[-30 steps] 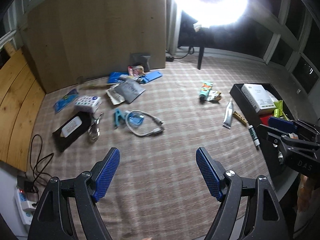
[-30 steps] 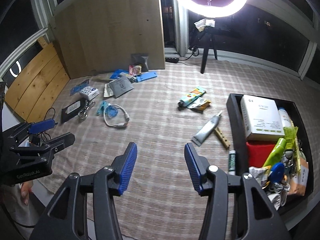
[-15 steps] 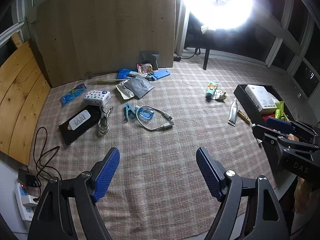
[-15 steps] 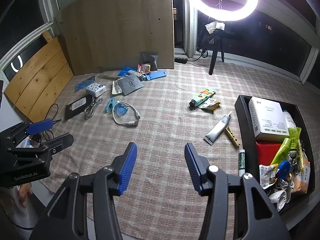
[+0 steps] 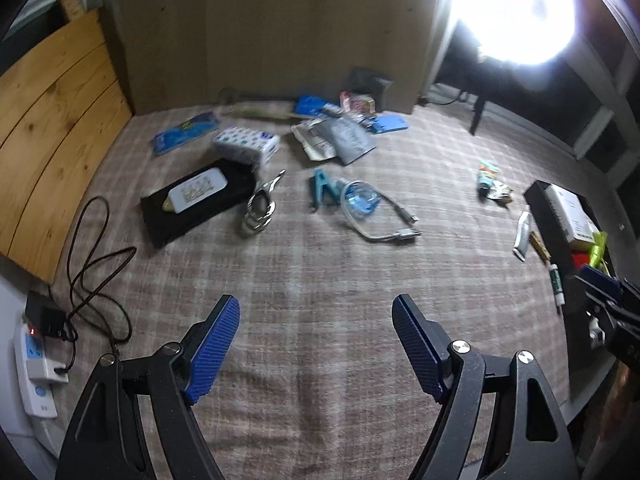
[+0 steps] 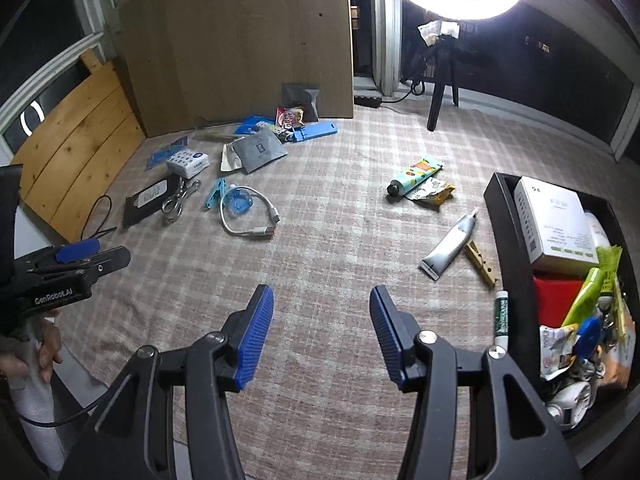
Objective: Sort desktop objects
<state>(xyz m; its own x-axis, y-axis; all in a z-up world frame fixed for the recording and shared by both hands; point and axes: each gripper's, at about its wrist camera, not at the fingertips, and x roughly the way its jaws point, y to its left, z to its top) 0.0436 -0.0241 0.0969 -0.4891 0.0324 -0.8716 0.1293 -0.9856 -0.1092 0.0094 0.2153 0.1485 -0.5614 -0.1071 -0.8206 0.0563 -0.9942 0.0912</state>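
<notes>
Left wrist view: the left gripper (image 5: 316, 344) is being carried lower and leftward over the checked cloth (image 5: 320, 280); compared with half a second ago the left-hand clutter is being shown larger and blurred by motion. Its jaws are being held wide apart, with nothing between them. The black box (image 5: 560, 232) is being pushed to the far right of the frame. Well left of that box, the black pouch (image 5: 200, 204), the scissors (image 5: 260, 208), the tissue pack (image 5: 246, 146), the blue clip (image 5: 322, 190) and the white cable (image 5: 380, 220) are lying loose on the cloth. The move is being judged as an approach toward this group, likely the scissors or cable; which one cannot be told yet.

Right wrist view: the right gripper (image 6: 322, 336) is being held nearly in place, with only a slight drop against the earlier frame. Its jaws are moderately open and empty. The black box (image 6: 508, 248) is sitting at right, already partly filled with a white carton (image 6: 554, 224) and small items. Just left of the box, the grey tube (image 6: 450, 246), the wooden peg (image 6: 482, 264) and the green stick (image 6: 501, 316) are waiting unsorted; the green tube (image 6: 414, 178) is lying further left. The left gripper (image 6: 80, 258) is being seen at the far left edge. Nothing is being gripped, so sorting is being judged as only partly done.
</notes>
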